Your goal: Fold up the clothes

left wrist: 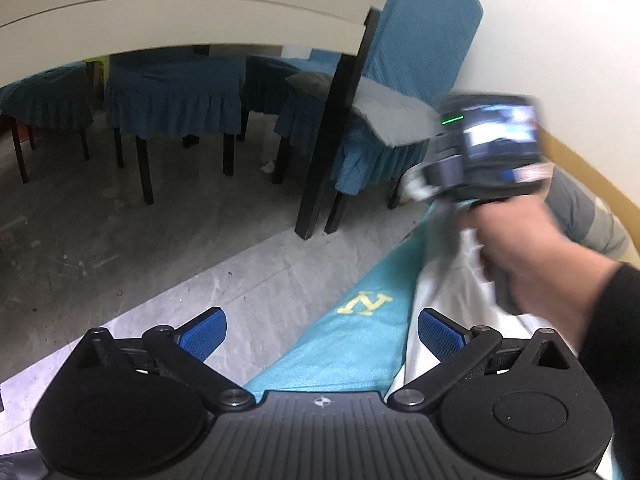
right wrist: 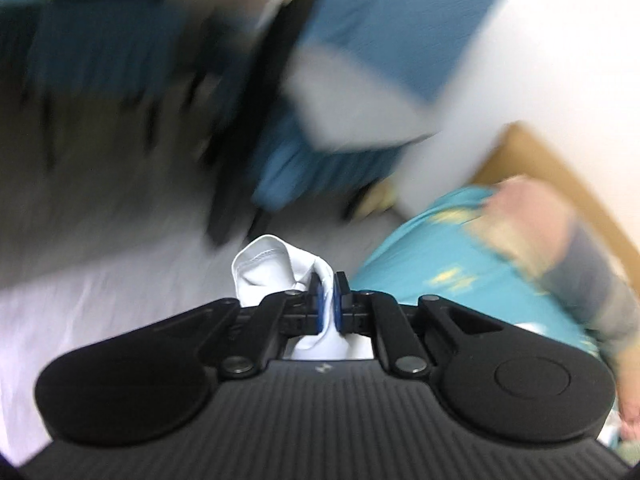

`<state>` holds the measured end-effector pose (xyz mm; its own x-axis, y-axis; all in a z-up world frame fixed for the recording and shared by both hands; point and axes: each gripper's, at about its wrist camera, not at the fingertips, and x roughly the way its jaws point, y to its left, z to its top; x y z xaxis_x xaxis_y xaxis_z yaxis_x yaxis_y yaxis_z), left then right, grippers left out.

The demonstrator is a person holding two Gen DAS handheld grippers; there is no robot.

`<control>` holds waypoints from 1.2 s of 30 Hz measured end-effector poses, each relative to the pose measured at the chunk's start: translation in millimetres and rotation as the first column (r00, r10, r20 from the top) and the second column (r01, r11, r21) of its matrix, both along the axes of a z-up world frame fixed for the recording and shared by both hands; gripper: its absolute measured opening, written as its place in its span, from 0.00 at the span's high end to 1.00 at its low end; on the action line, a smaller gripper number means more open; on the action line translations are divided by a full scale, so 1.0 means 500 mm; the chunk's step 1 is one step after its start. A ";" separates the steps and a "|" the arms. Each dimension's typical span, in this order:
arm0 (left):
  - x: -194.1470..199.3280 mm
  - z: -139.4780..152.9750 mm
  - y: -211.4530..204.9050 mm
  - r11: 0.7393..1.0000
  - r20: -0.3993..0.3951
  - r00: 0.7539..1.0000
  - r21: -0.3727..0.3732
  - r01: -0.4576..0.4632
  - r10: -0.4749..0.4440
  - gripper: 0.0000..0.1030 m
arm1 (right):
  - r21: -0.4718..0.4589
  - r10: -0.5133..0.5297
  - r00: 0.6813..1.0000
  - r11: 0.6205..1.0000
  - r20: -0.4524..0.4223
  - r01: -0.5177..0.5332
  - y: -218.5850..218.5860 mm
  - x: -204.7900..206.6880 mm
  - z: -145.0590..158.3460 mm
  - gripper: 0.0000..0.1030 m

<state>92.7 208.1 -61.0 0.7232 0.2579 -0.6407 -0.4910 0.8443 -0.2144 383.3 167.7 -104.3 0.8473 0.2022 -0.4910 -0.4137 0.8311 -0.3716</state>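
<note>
My left gripper [left wrist: 322, 334] is open, its blue pads wide apart above a teal garment [left wrist: 352, 340] with a yellow letter on it. Nothing lies between its fingers. That garment is spread on a pale sheet [left wrist: 256, 280] on the floor, with white cloth [left wrist: 448, 304] lying over its right side. In the right wrist view my right gripper [right wrist: 329, 294] is shut on a fold of the white garment [right wrist: 272, 268], which bunches up past the fingertips. The teal garment [right wrist: 460, 264] lies to its right, blurred. In the left wrist view a hand [left wrist: 520, 248] holds the right gripper's body above the white cloth.
A dark table leg [left wrist: 332, 140] stands just beyond the sheet, under a white tabletop [left wrist: 180, 12]. Chairs with blue ruffled covers [left wrist: 176, 96] are behind it; the nearest one [left wrist: 400, 80] carries a grey cushion. A grey bundle [left wrist: 580, 208] lies by the wall's yellow skirting at right.
</note>
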 end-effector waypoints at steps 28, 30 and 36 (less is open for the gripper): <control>0.040 -0.037 -0.208 0.930 -0.055 0.935 0.098 0.354 -0.350 0.00 | 0.440 -0.401 0.896 0.782 -0.188 0.442 -0.629 -0.044 -0.040 0.17; 0.036 -0.034 -0.216 0.916 -0.055 0.922 0.099 0.388 -0.384 0.00 | 0.448 -0.386 0.907 0.790 -0.167 0.419 -0.627 -0.079 0.003 0.17; 0.011 -0.015 -0.232 0.884 -0.046 0.887 0.073 0.462 -0.460 0.00 | 0.536 -0.337 0.927 0.758 -0.167 0.372 -0.657 -0.302 0.119 0.17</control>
<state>97.9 92.3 -68.4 0.7563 -0.0493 -0.6524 -0.0471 0.9905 -0.1294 232.3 -160.7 -45.0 0.8869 0.1423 -0.4395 -0.0543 0.9769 0.2068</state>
